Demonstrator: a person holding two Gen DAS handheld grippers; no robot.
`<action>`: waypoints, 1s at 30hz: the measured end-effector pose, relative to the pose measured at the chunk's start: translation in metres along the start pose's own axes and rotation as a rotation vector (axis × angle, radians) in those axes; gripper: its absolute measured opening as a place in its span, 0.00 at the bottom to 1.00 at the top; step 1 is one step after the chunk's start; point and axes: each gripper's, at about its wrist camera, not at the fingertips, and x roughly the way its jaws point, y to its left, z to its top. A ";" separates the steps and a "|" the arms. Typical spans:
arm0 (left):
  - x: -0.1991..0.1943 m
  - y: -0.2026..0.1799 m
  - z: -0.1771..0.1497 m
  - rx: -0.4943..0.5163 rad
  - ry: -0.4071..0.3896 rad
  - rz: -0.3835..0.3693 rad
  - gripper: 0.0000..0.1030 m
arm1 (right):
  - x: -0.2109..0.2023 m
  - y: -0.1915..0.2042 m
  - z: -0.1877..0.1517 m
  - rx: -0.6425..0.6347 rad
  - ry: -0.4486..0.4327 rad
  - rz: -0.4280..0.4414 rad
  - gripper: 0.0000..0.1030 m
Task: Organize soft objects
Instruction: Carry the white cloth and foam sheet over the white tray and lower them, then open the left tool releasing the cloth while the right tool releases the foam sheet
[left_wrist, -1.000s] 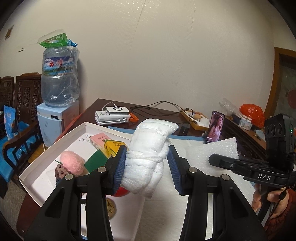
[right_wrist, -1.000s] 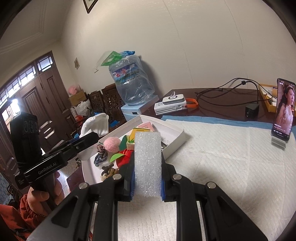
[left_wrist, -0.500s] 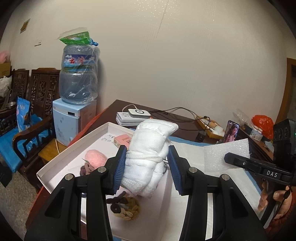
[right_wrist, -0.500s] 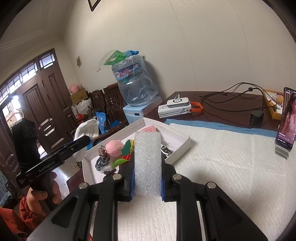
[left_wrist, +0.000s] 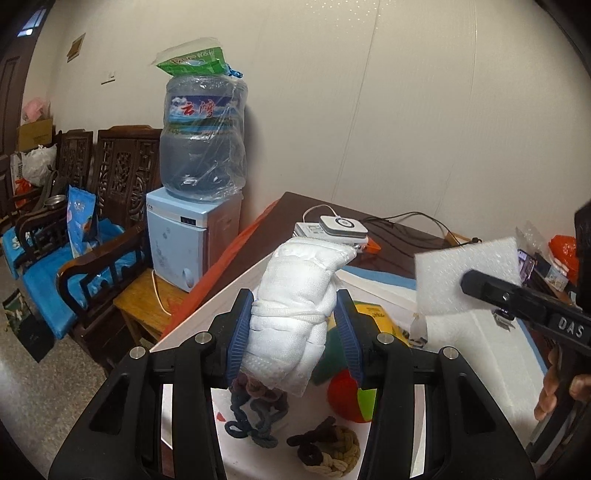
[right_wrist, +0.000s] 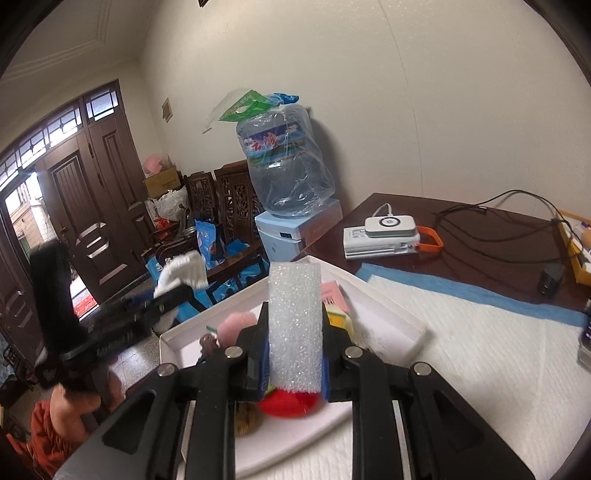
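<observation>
My left gripper (left_wrist: 293, 332) is shut on a rolled white towel (left_wrist: 295, 314) tied with string, held above the near left end of the white tray (left_wrist: 207, 306). My right gripper (right_wrist: 293, 350) is shut on a white foam block (right_wrist: 294, 325), held upright over the tray (right_wrist: 388, 314). The foam block also shows in the left wrist view (left_wrist: 465, 277), and the towel in the right wrist view (right_wrist: 181, 271). In the tray lie a red ball (left_wrist: 345, 395), a blue knotted rope (left_wrist: 255, 417), a tan rope coil (left_wrist: 332, 450) and a pink pompom (right_wrist: 236, 326).
A water dispenser (left_wrist: 194, 236) with a big bottle (left_wrist: 203, 136) stands left of the dark table (right_wrist: 480, 236). White devices (right_wrist: 384, 240), cables and a black adapter (right_wrist: 550, 277) lie at the back. A white pad (right_wrist: 480, 369) covers the table. Wooden chairs (left_wrist: 92, 206) stand on the left.
Both grippers have swung left and moved over the tray, each holding its object. The phone has left the right wrist view.
</observation>
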 end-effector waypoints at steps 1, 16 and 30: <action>0.004 0.000 -0.004 0.001 0.010 0.003 0.44 | 0.009 0.002 0.001 0.001 0.007 -0.001 0.18; 0.031 -0.002 -0.027 0.057 0.070 0.118 1.00 | 0.081 0.021 -0.009 0.014 0.053 -0.031 0.91; 0.016 -0.015 -0.033 0.086 0.053 0.144 1.00 | 0.024 0.022 -0.023 0.042 -0.040 -0.010 0.95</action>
